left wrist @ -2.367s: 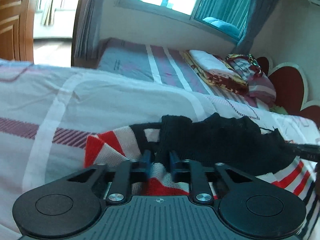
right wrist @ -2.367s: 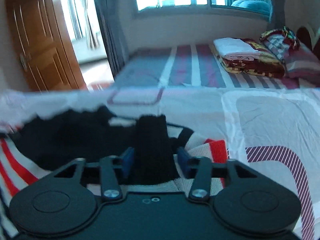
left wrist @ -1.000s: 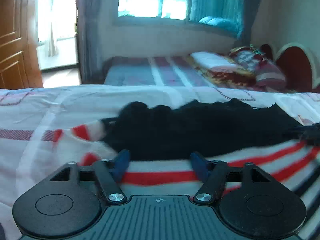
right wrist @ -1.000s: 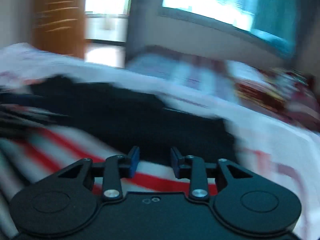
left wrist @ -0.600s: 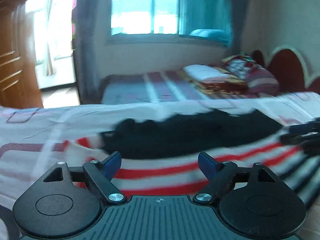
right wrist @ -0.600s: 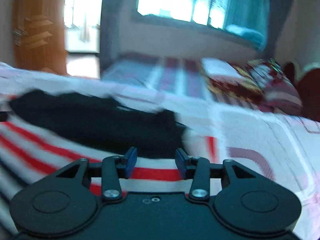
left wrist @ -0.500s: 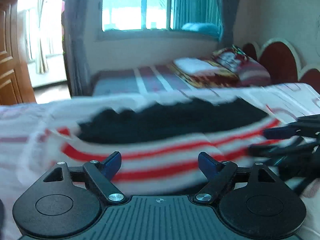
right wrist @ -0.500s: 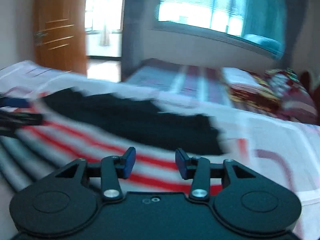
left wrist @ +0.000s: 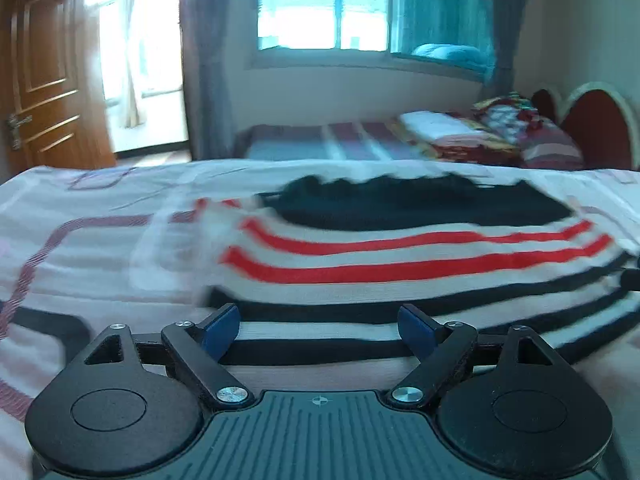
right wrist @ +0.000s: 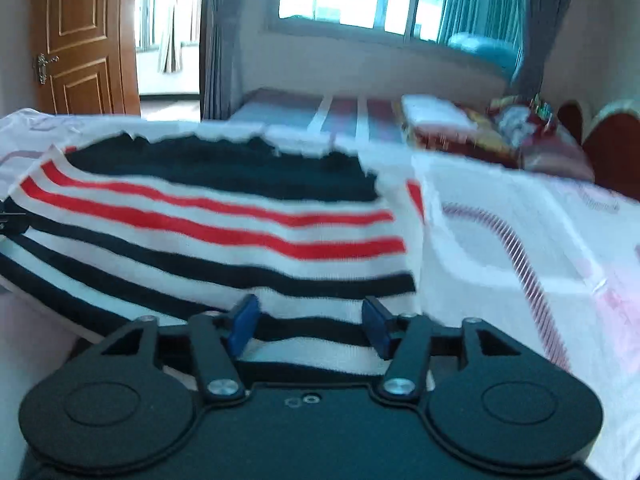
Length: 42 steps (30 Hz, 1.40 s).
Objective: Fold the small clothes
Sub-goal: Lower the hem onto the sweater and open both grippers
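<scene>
Since both grippers hang just short of its near hem, the coming move turns on how the sweater (left wrist: 420, 264) lies: straight ahead of both sets of jaws, flat on the bed (left wrist: 80, 248), its long axis running crosswise to the fingers, so that its stripes pass left to right across each view. Beyond it the bed stretches away as a broad, soft, pale sheet printed with purplish rounded outlines, lightly wrinkled. Smaller than that, the sweater is a limp knit of white ground with two red bands, black bands nearer the jaws, and a solid black panel with a ragged far edge farthest away; motion blur hides the stitch itself. From the left gripper (left wrist: 320, 326) the cloth spreads ahead and off to the right, its left edge lying ahead-left of the jaws. From the right gripper (right wrist: 310, 322) it spreads ahead and to the left, its right edge falling just right of the jaws. Neither is clearly nearer; each faces its own end of the hem. Both sets of jaws stand spread and hold nothing, the left pair wider, with the black hem stripe showing between the blue pads (left wrist: 414, 330). Judging by this, a pinch at each end of the hem looks likely next.
</scene>
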{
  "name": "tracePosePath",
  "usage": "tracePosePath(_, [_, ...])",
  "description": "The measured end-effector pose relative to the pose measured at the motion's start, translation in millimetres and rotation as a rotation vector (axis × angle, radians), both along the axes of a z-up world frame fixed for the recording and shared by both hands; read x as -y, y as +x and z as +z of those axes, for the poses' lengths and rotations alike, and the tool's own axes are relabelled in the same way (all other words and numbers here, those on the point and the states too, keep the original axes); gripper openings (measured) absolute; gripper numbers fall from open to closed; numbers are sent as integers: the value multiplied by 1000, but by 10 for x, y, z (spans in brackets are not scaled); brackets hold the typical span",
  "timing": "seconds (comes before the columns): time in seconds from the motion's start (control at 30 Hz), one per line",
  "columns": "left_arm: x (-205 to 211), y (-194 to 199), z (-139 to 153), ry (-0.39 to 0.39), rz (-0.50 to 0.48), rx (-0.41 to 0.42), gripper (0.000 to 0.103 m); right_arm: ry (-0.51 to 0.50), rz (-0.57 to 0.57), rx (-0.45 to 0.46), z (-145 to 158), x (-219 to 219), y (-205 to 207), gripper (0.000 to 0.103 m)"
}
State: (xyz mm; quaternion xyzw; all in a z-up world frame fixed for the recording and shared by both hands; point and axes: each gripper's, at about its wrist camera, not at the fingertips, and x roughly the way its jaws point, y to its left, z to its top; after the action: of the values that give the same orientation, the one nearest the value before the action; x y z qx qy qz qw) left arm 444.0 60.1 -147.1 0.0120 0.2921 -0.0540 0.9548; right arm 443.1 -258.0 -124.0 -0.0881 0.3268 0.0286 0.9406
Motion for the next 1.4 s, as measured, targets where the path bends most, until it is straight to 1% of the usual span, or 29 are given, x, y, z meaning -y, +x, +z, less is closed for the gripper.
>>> tracePosePath(0.1, [244,-58,-47,21,-35,-9,85,5,27,39,68,-253,-82,47])
tracePosePath(0.13, [292,-93,-65,50,-35,-16,85,14,31,42,68,-327,-95,47])
tracePosePath(0.17, [312,-111,-100,90,-28,-23,85,20,37,41,67,-387,-109,47])
tracePosePath(0.2, [292,-118,-115,105,-23,-25,85,16,39,41,57,-426,-126,48])
tracePosePath(0.23, [235,-152,-102,94,-17,-23,85,-5,27,47,59,-419,-145,48])
tracePosePath(0.3, [110,-190,-97,74,6,-25,85,-36,-52,59,60,-226,-196,49])
tracePosePath(0.37, [37,-197,-110,43,6,-33,85,-20,-158,52,57,88,-179,51])
tracePosePath(0.4, [22,-192,-120,33,8,-37,85,13,-199,35,56,231,-196,53])
tracePosePath(0.47, [41,-170,-139,47,8,-42,85,108,-235,-22,8,473,-166,53])
tracePosePath(0.5, [47,-163,-137,56,8,-46,85,148,-229,-43,-30,534,-153,49])
tracePosePath(0.53, [45,-152,-136,60,11,-52,85,162,-214,-59,-55,562,-151,29])
tracePosePath(0.57, [32,-148,-135,60,16,-58,85,162,-192,-67,-79,560,-172,17])
tracePosePath(0.6, [15,-151,-138,58,21,-59,85,123,-216,-69,-99,567,-191,8])
tracePosePath(0.63, [7,-153,-148,57,22,-60,85,128,-231,-79,-113,612,-209,8])
tracePosePath(0.67, [16,-166,-139,61,28,-63,85,142,-244,-85,-135,670,-236,10])
tracePosePath(0.7, [43,-190,-92,65,43,-63,85,119,-244,-84,-144,669,-259,15])
tracePosePath(0.77, [137,-272,39,1,37,-15,85,59,-237,-74,-65,554,-297,16])
tracePosePath(0.83, [342,-260,92,-36,4,-14,86,75,-182,15,124,364,-385,22])
tracePosePath(0.87, [471,-227,87,-41,-17,-32,85,91,-132,32,159,249,-391,23])
tracePosePath(0.97, [792,-173,6,-1,-71,-61,86,70,-6,3,107,-233,-274,27])
tracePosePath(1.07, [771,-194,-114,60,-72,-64,86,-8,43,-18,-53,-477,-246,37])
tracePosePath(1.1, [679,-244,-140,67,-80,-47,86,-27,35,-19,-107,-453,-274,40])
tracePosePath(1.17, [498,-355,-181,95,-73,-34,88,-48,-2,-24,-152,-276,-325,41])
tracePosePath(1.2, [338,-411,-205,88,-45,-31,98,-57,-40,-29,-177,-130,-350,40])
tracePosePath(1.23, [196,-421,-224,69,-7,-45,103,-55,-74,-33,-192,15,-363,40])
tracePosePath(1.3, [-55,-416,-256,-24,32,-64,103,7,-106,-39,-181,324,-453,39])
tracePosePath(1.33, [-48,-395,-230,-22,39,-66,103,20,-109,-41,-172,384,-477,43])
tracePosePath(1.37, [-12,-367,-197,-1,50,-75,102,3,-116,-40,-172,383,-483,46])
tracePosePath(1.4, [21,-363,-151,7,66,-68,102,5,-119,-44,-170,372,-473,46])
